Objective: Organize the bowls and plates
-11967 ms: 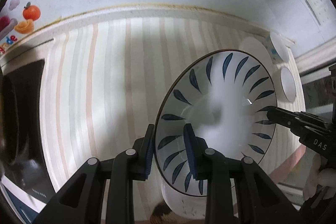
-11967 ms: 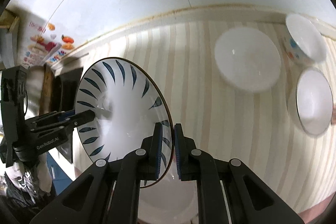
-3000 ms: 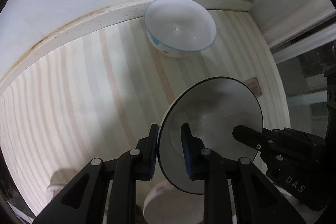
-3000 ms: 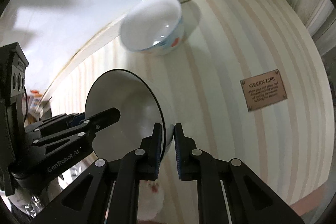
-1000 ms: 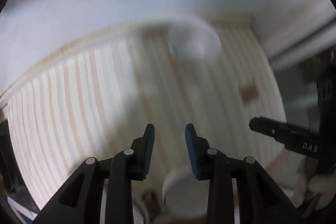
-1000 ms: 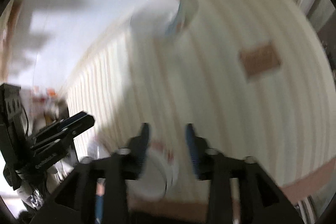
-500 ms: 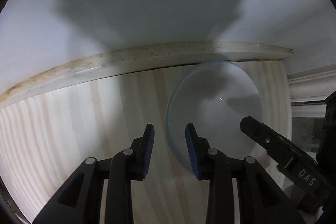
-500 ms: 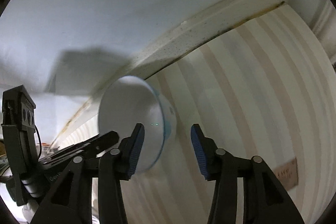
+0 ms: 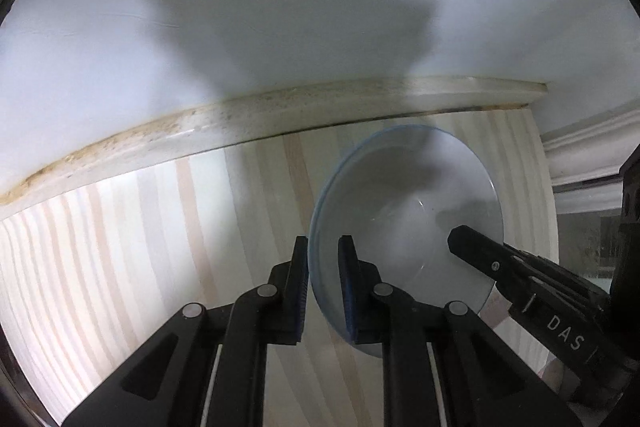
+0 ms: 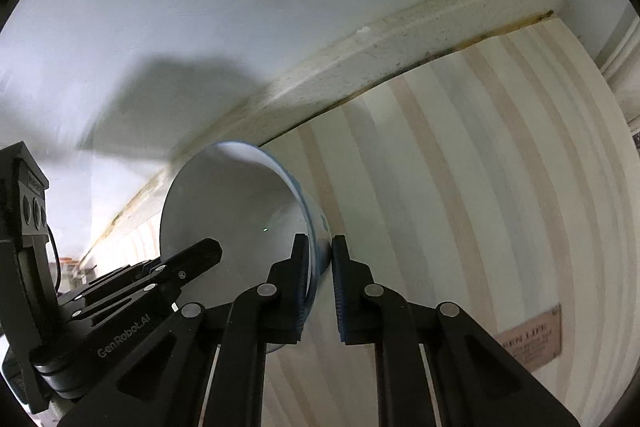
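Observation:
A white bowl with a blue rim [image 9: 404,227] stands on the striped table near the back wall. My left gripper [image 9: 323,283] has its jaws closed onto the bowl's left rim, one pad inside and one outside. My right gripper [image 10: 320,279] clamps the opposite rim of the same bowl [image 10: 232,199]. Each gripper shows in the other's view: the right one [image 9: 520,279] at the bowl's right side, the left one [image 10: 132,283] at its left. The bowl's base is hidden.
The striped tablecloth [image 9: 140,247] runs to a stained white ledge [image 9: 240,123] under the wall. A brown label [image 10: 532,339] lies on the cloth at the right. A window frame [image 9: 592,155] stands at the far right.
Both grippers, open around the bowl's rim half a second ago, have closed on it. Earlier they put down a black-rimmed bowl and swung over to this one.

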Demonstrator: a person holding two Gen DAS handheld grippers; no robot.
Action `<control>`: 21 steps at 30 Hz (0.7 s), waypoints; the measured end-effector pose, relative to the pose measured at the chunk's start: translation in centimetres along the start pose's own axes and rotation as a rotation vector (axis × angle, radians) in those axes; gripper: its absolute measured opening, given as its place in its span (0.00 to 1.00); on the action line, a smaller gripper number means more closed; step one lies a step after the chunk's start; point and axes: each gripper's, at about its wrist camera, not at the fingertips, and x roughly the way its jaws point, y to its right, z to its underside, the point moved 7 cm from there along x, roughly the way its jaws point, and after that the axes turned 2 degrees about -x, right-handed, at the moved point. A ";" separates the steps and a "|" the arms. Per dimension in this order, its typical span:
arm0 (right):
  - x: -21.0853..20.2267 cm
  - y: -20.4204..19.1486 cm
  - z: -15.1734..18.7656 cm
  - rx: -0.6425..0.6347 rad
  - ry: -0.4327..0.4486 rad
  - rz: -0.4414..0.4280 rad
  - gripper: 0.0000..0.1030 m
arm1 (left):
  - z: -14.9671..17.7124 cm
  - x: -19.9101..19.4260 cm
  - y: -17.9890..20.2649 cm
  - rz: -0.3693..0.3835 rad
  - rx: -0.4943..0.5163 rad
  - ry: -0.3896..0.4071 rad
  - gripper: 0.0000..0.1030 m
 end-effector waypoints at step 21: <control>-14.6 -5.8 15.7 -0.138 0.062 -0.034 0.13 | 13.9 -14.5 -0.9 0.036 0.053 0.082 0.12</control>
